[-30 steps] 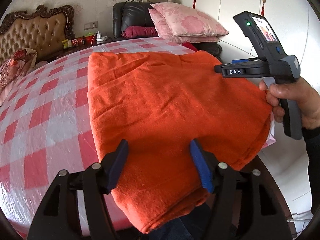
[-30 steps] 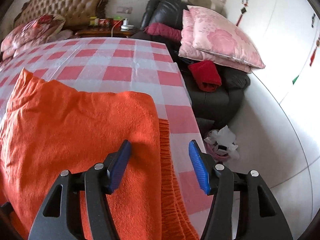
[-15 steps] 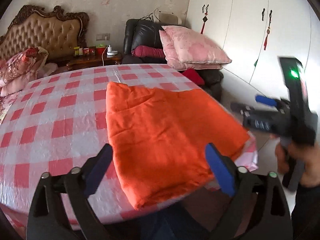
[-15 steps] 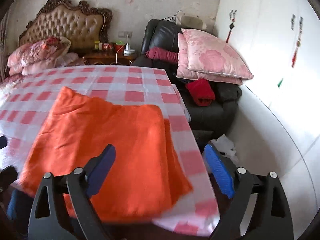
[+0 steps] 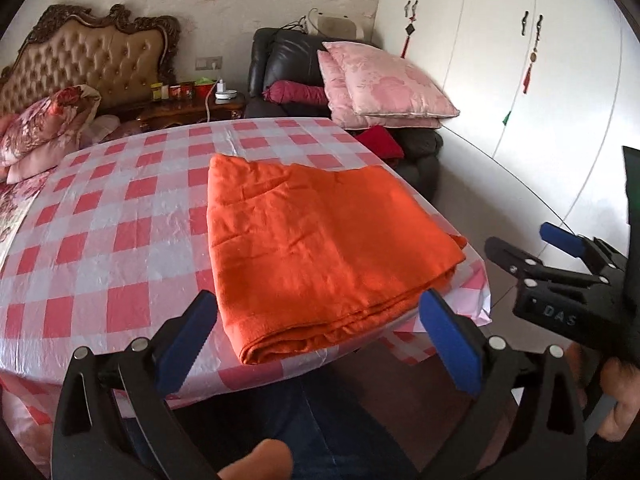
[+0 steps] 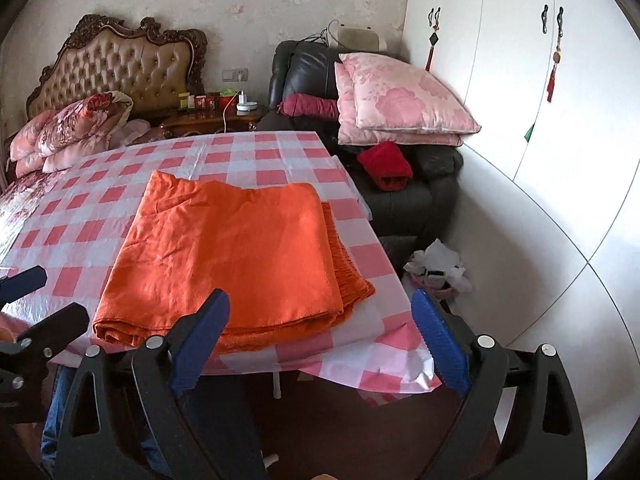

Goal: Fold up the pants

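The orange pants (image 5: 320, 248) (image 6: 232, 256) lie folded in a flat stack near the front edge of the red-and-white checked table (image 5: 100, 240) (image 6: 80, 208). My left gripper (image 5: 318, 300) hovers in front of the near fold, off the cloth, its jaws still opening with nothing between the blue pads. My right gripper (image 6: 320, 300) stands open before the table's front right corner, also empty. It appears at the right of the left wrist view (image 5: 524, 240), held by a hand. The left gripper (image 6: 40, 300) shows at the left edge of the right wrist view.
A black armchair (image 6: 400, 200) with pink pillows (image 6: 400, 100) and a red garment (image 6: 386, 166) stands behind the table. A bed with a tufted headboard (image 5: 88, 64) and a nightstand are at the back left. White wardrobe doors (image 6: 520, 80) fill the right. A person's jeans (image 5: 320, 420) are below.
Both grippers have pulled back and up from the pants and spread their jaws wide. The pants stay folded on the table and now look smaller in both views.
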Available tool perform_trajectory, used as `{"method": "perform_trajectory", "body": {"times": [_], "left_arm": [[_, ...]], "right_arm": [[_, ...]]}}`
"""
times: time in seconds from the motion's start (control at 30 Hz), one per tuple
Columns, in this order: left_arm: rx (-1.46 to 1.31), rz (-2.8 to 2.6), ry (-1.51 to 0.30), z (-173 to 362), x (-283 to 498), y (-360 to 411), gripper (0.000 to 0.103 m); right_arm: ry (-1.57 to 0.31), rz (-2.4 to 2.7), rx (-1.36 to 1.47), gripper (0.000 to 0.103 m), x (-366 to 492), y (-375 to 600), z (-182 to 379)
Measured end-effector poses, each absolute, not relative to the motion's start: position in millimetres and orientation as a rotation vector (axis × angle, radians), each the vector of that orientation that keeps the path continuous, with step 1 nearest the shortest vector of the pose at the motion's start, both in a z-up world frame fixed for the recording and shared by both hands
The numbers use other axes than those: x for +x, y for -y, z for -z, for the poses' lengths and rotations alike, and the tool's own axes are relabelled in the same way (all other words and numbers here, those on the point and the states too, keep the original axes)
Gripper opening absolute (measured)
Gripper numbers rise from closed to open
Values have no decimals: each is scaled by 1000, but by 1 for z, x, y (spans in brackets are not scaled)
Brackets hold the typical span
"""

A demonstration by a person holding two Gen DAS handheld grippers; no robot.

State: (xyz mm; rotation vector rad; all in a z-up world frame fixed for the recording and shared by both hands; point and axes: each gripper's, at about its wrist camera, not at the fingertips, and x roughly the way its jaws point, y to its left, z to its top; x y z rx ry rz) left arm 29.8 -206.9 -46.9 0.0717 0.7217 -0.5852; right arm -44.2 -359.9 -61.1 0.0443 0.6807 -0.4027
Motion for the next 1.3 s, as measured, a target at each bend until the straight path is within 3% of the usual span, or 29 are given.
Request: {"method": "perform_trajectory", "body": {"times": [1.3], "left_arm": [[100,577,-700,41,26,217,101]], "right_arm": [[-679,403,56,89,-44,364,62]]}}
